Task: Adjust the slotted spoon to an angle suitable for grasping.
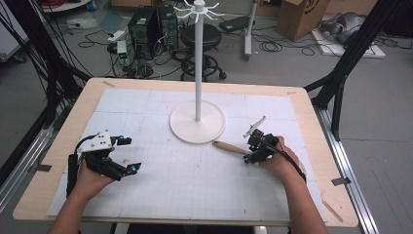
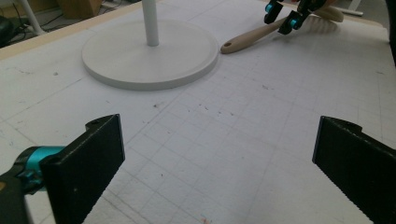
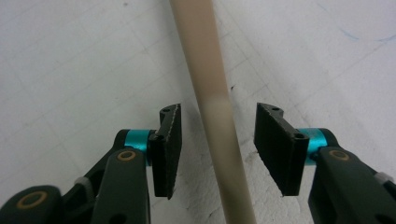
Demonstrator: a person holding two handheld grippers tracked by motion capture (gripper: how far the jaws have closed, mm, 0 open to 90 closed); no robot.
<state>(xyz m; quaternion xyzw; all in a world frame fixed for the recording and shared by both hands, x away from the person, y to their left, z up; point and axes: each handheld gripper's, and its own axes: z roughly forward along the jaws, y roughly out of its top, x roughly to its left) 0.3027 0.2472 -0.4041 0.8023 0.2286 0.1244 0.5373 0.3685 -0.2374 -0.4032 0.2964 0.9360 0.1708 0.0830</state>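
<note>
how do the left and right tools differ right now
The left tool has its jaws wide apart over bare mat; the right tool has its jaws narrower, straddling the brush handle without touching it. Both are black with teal accents, each in a hand.

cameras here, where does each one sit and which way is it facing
High view: above the person's side, looking forward and down at the table; forearms and both grippers show, left gripper, right gripper.
Left gripper view: rides the left gripper, looks across the mat at the stand base; wide-apart jaws show.
Right gripper view: rides the right gripper, looks down on the brush handle between its jaws, untouched.
Shared: brush handle and stand base appear in the high and left gripper views.
</note>
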